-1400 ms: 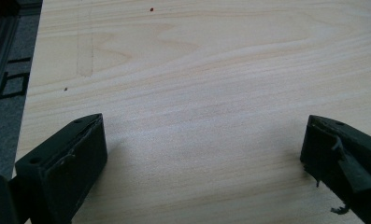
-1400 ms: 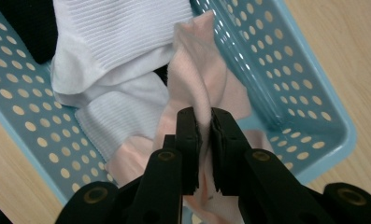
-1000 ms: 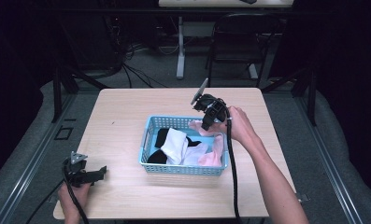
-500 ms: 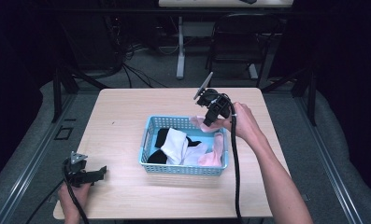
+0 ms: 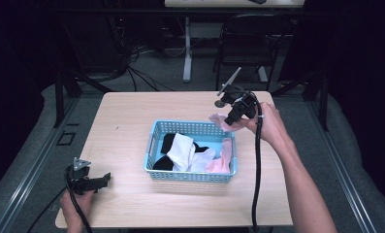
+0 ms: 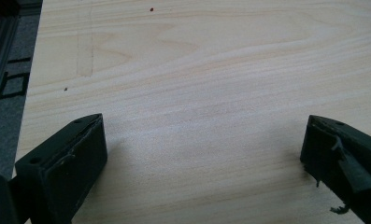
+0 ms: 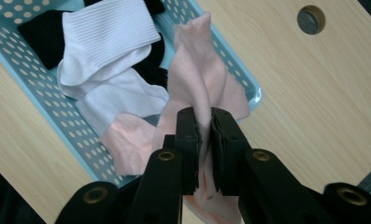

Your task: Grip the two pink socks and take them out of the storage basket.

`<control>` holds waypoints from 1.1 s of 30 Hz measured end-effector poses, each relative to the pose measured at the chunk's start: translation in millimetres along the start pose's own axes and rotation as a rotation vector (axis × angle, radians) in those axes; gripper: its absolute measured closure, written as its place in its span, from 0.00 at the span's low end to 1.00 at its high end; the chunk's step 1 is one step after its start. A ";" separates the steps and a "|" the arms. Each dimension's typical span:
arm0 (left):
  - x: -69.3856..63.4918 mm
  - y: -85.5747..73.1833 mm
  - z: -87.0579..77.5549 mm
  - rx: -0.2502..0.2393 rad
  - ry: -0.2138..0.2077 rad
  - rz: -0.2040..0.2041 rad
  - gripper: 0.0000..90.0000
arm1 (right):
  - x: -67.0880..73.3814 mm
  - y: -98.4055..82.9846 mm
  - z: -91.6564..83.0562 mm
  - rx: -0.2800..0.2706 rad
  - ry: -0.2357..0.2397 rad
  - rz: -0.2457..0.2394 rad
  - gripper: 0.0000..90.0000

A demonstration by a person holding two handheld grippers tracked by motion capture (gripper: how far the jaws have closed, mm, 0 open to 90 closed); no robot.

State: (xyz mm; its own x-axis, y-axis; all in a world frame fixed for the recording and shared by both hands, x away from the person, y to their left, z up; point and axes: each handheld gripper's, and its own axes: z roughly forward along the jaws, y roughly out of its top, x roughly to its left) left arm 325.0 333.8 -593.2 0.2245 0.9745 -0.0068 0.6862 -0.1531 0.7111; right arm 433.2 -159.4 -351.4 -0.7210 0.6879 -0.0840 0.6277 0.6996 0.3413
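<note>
A light blue perforated basket (image 5: 153, 145) (image 7: 38, 84) sits mid-table and holds white socks (image 5: 183, 150) (image 7: 108, 37), black socks (image 5: 167, 141) and another pink sock (image 5: 224, 158) (image 7: 124, 147). My right gripper (image 5: 227, 121) (image 7: 204, 122) hovers above the basket's far right corner, shut on a pink sock (image 5: 218, 119) (image 7: 202, 79) that it holds lifted in the air. My left gripper (image 5: 103, 180) (image 6: 202, 149) rests low at the table's near left corner, open, with only bare wood between its jaws.
The wooden table (image 5: 132, 116) has bare room left of and behind the basket. A round cable hole (image 7: 311, 18) lies in the tabletop beyond the basket. A chair (image 5: 248, 43) and desk legs stand behind the table; the floor drops off at each side.
The right gripper has risen and moved back and to the right, lifting the pink sock up out of the basket. The left gripper has stayed put.
</note>
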 end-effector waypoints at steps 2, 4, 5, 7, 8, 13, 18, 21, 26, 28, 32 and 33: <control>0.0 0.0 0.0 0.000 0.000 0.000 0.01 | -3.2 -4.5 -1.8 -0.006 -0.006 0.017 0.91; 0.0 0.0 0.0 0.000 0.000 0.000 0.01 | -7.3 -9.0 -3.5 0.002 -0.014 0.023 0.91; 0.0 0.0 0.0 0.000 0.000 0.000 0.01 | -9.6 -11.4 -4.4 0.006 -0.015 0.027 0.91; 0.0 0.0 0.0 0.000 0.000 0.000 0.01 | -13.9 -16.8 -5.6 0.005 -0.019 0.046 0.91; 0.0 0.0 0.0 0.000 0.000 0.000 0.01 | -13.9 -16.8 -5.6 0.005 -0.019 0.046 0.91; 0.0 0.0 0.1 -0.001 0.000 0.000 0.01 | -26.6 -30.5 -9.5 0.014 -0.032 0.084 0.91; 0.0 0.0 0.0 0.000 0.000 0.000 0.01 | -44.0 -47.4 -14.7 0.038 -0.051 0.136 0.91; 0.0 0.0 0.0 0.000 0.000 0.000 0.01 | -50.0 -53.6 -15.4 0.044 -0.060 0.154 0.91; 0.0 0.0 0.0 0.000 0.000 0.000 0.01 | -69.0 -73.3 -11.5 0.071 -0.079 0.214 0.91; 0.0 0.0 0.0 0.000 0.000 0.000 0.01 | -72.9 -78.5 -8.2 0.073 -0.079 0.234 0.91; 0.0 0.0 0.0 0.000 0.000 0.000 0.01 | -81.6 -89.2 -0.4 0.099 -0.089 0.255 0.91; 0.0 0.0 0.0 0.000 0.000 0.000 0.01 | -81.6 -89.2 -0.4 0.099 -0.089 0.255 0.91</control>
State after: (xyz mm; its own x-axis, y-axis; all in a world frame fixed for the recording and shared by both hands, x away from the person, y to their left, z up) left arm 325.0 333.8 -593.2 0.2246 0.9744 -0.0070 0.6862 -0.1531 0.7111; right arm 435.9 -278.1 -374.6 -0.5107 0.8550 -0.0902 0.8141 0.5146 0.2691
